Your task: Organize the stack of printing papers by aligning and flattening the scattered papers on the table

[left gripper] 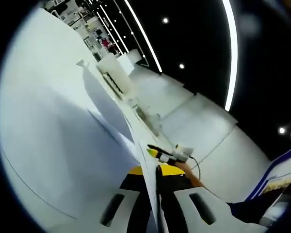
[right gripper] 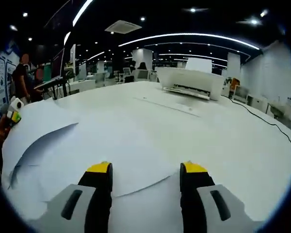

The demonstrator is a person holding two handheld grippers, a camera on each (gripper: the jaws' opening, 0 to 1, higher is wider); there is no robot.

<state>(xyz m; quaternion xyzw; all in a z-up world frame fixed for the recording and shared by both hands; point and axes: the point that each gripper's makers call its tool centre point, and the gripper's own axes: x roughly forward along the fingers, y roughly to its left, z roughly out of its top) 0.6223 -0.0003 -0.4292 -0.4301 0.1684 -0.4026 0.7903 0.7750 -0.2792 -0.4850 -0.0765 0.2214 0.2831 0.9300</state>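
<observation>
Yellow-tipped left tongs [left gripper: 153, 187] pinch a raised paper sheet [left gripper: 111, 104] edge-on | right tongs [right gripper: 145, 177] spread apart, hovering over loose papers [right gripper: 111, 145] on my white desk [right gripper: 233, 136] | printer [right gripper: 190, 81] at far edge

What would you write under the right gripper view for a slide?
Open right claw hovers over loose sheets on a white table, a printer beyond.
</observation>
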